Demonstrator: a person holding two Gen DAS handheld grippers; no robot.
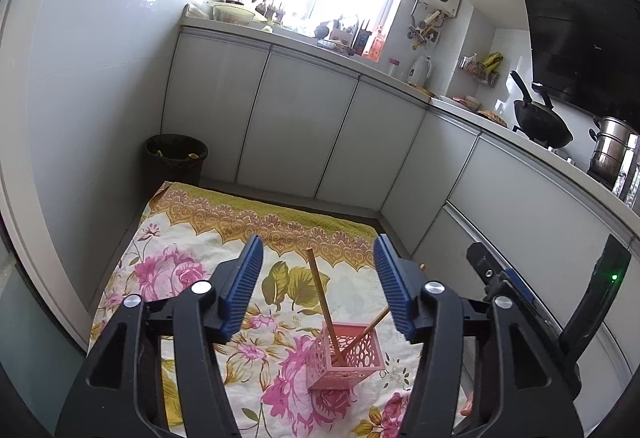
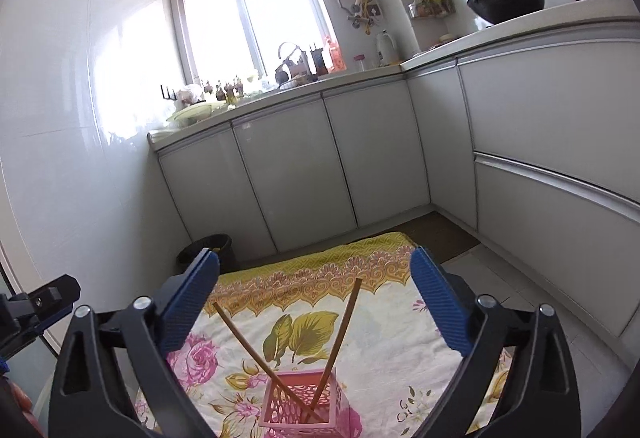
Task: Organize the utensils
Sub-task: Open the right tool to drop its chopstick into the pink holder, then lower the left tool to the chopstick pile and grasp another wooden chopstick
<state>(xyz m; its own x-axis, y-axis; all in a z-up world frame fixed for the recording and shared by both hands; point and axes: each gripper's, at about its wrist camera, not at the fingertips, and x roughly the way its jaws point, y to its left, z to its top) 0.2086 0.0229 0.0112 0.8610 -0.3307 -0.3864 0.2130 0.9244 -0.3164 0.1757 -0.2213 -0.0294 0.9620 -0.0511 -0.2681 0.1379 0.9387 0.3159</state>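
We are holding both grippers over a flowered cloth (image 2: 380,338) spread on the kitchen floor, and the pink holder (image 2: 302,404) is standing upright on it, just below and ahead of us. Two chopsticks are already sitting in that holder, crossing near its bottom: the left chopstick (image 2: 248,344) is leaning out to the left and the right chopstick (image 2: 340,338) is leaning out to the right. The left gripper (image 1: 318,276) is hanging with its jaws spread apart and nothing between the blue pads, the holder lying beyond and below them. The right gripper (image 2: 316,302) is standing with its jaws spread wide as well, pinching nothing, the chopsticks rising free in the gap. So we are judging the sorting as largely done, since both sticks are resting in the holder and neither gripper is carrying anything. We are seeing no other loose utensil on the cloth, though the near part of it is hidden behind the gripper bodies, so something may be lying there unseen. What is left, as far as we can tell, is backing the grippers away without knocking the light holder over.
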